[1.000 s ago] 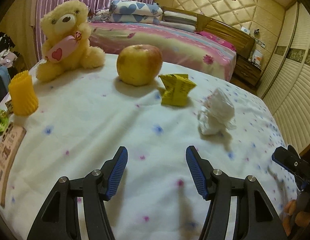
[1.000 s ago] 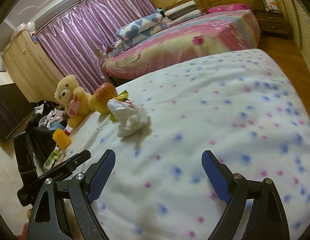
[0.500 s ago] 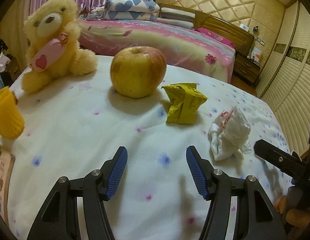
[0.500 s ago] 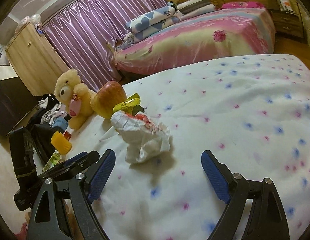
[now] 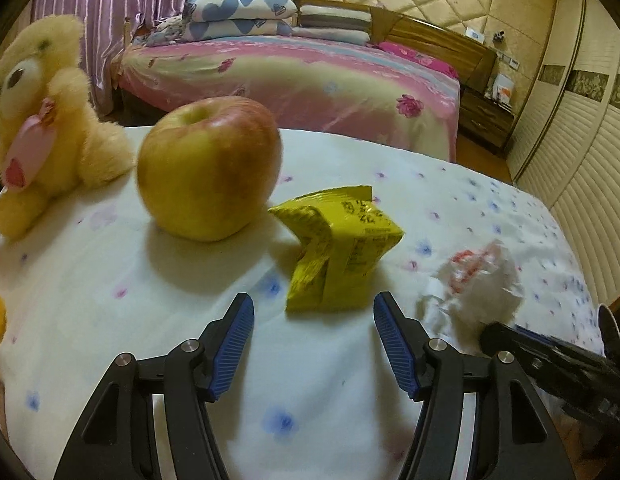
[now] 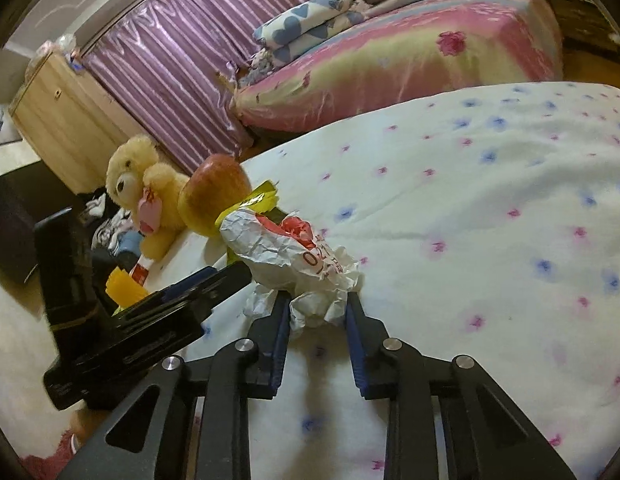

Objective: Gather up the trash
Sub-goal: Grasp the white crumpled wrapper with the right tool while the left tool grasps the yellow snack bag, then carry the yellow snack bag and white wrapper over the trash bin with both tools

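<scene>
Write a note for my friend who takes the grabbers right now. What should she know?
Right gripper: jaws closing on the crumpled paper, which sits between the pads, not lifted yet.
Left gripper: open, empty, aimed at the yellow wrapper just ahead.
Both pieces of trash lie on the bed, wrapper beside the apple, teddy further left.
Done: nothing collected yet.
Left: lift the paper, grab the wrapper. No bin in view.

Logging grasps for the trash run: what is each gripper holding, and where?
Right gripper is closing on the crumpled paper wad, at its near lower edge. Left gripper holds nothing.
</scene>
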Available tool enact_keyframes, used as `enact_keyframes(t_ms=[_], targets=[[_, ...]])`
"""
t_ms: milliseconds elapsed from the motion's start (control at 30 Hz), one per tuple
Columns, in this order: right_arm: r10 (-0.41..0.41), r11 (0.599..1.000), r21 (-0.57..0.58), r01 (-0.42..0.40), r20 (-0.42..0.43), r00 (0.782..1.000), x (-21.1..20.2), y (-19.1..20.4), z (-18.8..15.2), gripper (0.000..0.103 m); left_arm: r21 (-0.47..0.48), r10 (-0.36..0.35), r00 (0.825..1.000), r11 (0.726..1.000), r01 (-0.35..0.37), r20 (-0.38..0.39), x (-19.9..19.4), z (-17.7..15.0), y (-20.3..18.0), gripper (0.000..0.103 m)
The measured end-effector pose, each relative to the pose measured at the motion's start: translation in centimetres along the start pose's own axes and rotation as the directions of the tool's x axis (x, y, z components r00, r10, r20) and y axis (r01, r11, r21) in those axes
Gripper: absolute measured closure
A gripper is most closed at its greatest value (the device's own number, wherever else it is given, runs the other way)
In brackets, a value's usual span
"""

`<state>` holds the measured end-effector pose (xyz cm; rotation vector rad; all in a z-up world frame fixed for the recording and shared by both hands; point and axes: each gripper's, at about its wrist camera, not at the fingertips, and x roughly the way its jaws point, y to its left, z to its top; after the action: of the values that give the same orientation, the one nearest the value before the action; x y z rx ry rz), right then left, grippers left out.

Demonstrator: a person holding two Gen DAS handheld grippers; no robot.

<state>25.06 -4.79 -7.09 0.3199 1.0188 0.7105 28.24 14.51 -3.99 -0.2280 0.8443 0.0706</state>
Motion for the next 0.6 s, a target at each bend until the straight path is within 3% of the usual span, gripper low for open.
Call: enact_keyframes(t_ms=[133,167,200,400,600], targets=[[-0.009,1.0,0.028,0.008,0.022,1.0,-1.2,-1.0,0.0,0.077,0.004,0.02,1.0,1.0,-0.02,0.006,1.0,0.9,-0.5,0.045],[-0.009,0.999,0.037,0.008,0.027,1.0,-1.5,-1.3,-0.1,0.077,0.006,0.019,1.0,1.0,-0.019,0.002,1.2,1.0,-0.7,0.058],[-0.013,0.999,0.047,0.011,0.033,0.999,-1.9,-1.7,-0.2,0.077,0.009,0.011,1.0,1.0,-0.011,-0.004,1.5,1.1,-0.9,0.065],[-0.036,0.996,0.083,0.031,0.066,0.997,-4.0,-3.1,-0.8,0.077,0.042,-0.005,1.0,0.999,0.005,0.02,0.8,0.6,-1.7,0.066],[-0.056,0.993,0.107,0.047,0.089,0.994,-6.1,-4.3,-1.7,0.077,0.046,-0.043,0.999,0.998,0.042,0.017,-1.5,-1.9,-3.0,0.067]])
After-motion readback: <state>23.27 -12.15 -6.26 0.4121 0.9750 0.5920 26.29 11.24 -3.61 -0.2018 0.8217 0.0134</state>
